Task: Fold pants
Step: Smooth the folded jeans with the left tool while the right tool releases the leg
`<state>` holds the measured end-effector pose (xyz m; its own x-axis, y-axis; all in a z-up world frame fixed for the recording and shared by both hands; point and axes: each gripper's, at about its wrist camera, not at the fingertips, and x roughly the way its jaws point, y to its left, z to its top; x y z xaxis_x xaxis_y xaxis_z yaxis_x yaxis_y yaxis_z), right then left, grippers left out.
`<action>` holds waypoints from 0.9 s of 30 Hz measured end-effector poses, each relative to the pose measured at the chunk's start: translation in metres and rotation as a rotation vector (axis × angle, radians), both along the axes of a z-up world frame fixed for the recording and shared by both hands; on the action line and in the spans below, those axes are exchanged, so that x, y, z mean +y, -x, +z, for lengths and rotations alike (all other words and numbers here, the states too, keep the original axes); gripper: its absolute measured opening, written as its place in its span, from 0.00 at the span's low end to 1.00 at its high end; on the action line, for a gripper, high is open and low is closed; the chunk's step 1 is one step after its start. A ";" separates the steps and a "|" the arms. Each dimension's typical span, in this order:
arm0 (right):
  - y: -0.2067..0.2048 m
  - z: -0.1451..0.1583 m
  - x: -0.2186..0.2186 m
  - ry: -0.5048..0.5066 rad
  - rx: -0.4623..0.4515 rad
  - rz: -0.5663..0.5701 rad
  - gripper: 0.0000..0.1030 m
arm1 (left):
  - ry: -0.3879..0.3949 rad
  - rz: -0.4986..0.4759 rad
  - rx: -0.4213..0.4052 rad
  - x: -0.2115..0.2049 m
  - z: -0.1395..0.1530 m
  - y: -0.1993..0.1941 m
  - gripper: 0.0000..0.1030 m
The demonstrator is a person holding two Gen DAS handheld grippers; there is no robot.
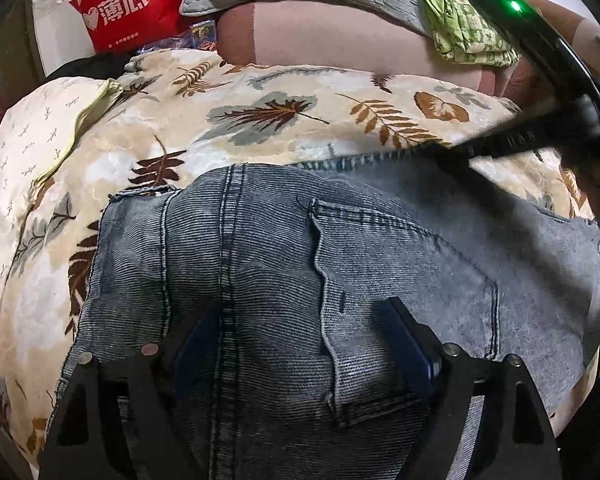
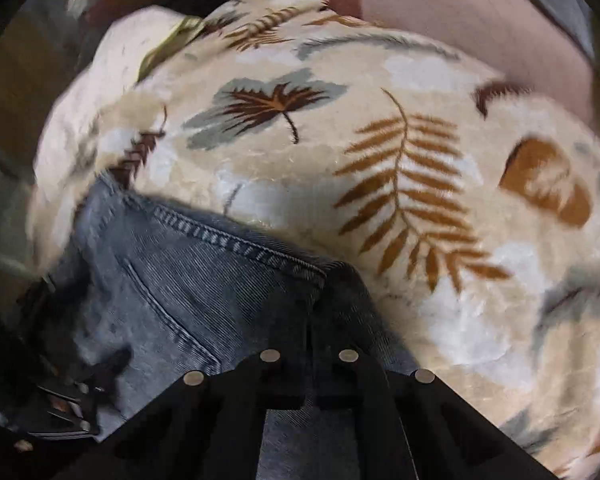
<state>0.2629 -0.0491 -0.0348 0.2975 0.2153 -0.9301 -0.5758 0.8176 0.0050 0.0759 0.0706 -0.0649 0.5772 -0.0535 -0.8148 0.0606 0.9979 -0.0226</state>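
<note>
Here, a pair of grey-blue denim pants [image 1: 284,264] is seen lying on a cream blanket [image 1: 260,112] printed with brown and grey leaves, spread over a bed. In the left wrist view, the left gripper [image 1: 300,344] is held low over the seat of the pants with its jaws spread wide; the centre seam and a back pocket [image 1: 404,280] lie in the gap between them, and no cloth is pinched. The pants are stretched across that view, and their stitched upper edge [image 1: 364,158] runs away towards the right, where the right gripper [image 1: 452,160] is met at that edge. In the right wrist view, which is blurred, the right gripper [image 2: 310,320] is shown with its jaws brought fully together, and a corner of the denim [image 2: 320,272] with a heavy stitched hem appears to be caught there. The fabric lies under and to the left of those fingers, with bare blanket ahead and to the right. The right gripper is judged to be the one placed to carry the next fold, while the left is nearer the middle of the garment.
</note>
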 end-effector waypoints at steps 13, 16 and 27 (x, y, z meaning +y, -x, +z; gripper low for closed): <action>0.026 0.012 -0.034 -0.098 -0.129 -0.197 0.45 | -0.028 -0.008 -0.005 -0.004 -0.003 0.000 0.83; 0.058 0.031 -0.092 -0.214 -0.104 -0.281 0.70 | -0.030 -0.006 -0.005 -0.004 -0.003 0.000 0.84; 0.092 -0.024 -0.356 -0.473 0.147 -0.736 0.70 | -0.045 0.002 -0.002 -0.008 -0.004 -0.001 0.86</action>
